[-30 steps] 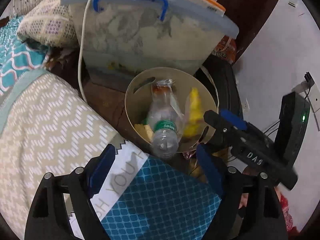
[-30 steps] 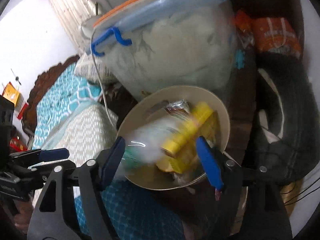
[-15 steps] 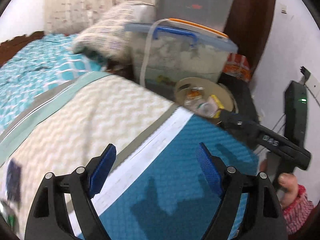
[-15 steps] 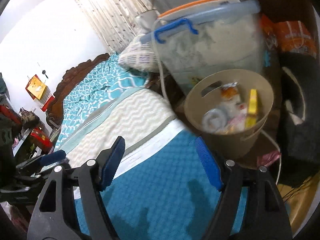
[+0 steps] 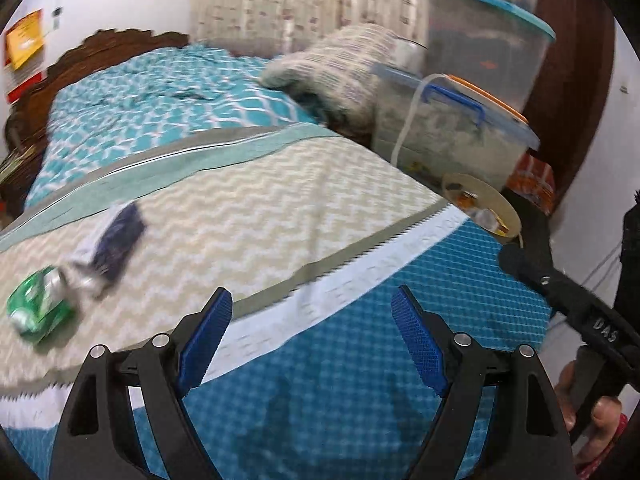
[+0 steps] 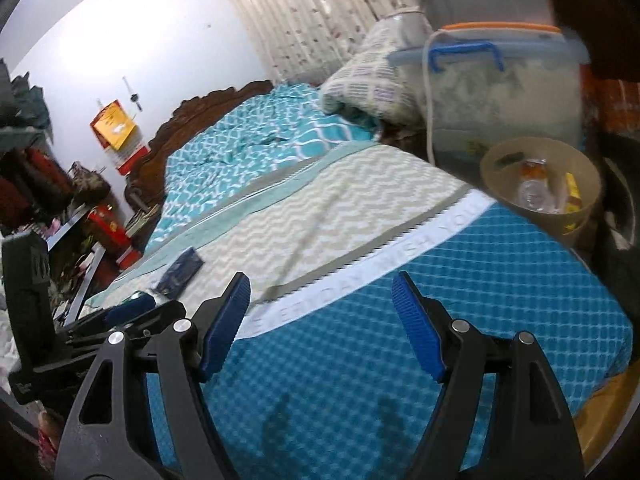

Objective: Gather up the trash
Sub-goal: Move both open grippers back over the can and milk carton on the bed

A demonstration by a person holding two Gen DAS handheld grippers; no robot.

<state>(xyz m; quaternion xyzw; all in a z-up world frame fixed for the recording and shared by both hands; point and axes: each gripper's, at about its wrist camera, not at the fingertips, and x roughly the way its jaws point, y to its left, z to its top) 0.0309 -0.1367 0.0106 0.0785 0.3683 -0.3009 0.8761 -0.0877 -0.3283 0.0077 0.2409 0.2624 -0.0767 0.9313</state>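
A beige round bin [image 6: 576,222] stands beside the bed at the right, holding a clear plastic bottle [image 6: 534,192] and a yellow packet [image 6: 573,192]; it also shows in the left wrist view [image 5: 508,208]. A crushed green can [image 5: 38,306] and a dark blue wrapper [image 5: 118,238] lie on the chevron blanket at the left; the wrapper also shows in the right wrist view [image 6: 182,270]. My left gripper [image 5: 312,338] is open and empty above the blue bedspread. My right gripper [image 6: 320,320] is open and empty over the same bedspread.
The bed [image 5: 400,360] fills the middle. A clear storage box with a blue handle [image 6: 500,92] and a patterned pillow [image 5: 340,68] sit behind the bin. A black tyre [image 6: 620,216] lies to the right. A cluttered shelf [image 6: 36,184] stands at the left.
Both grippers have pulled back from the bin and swung left over the bed. The bottle dropped into the bin. The green can and blue wrapper have come into view.
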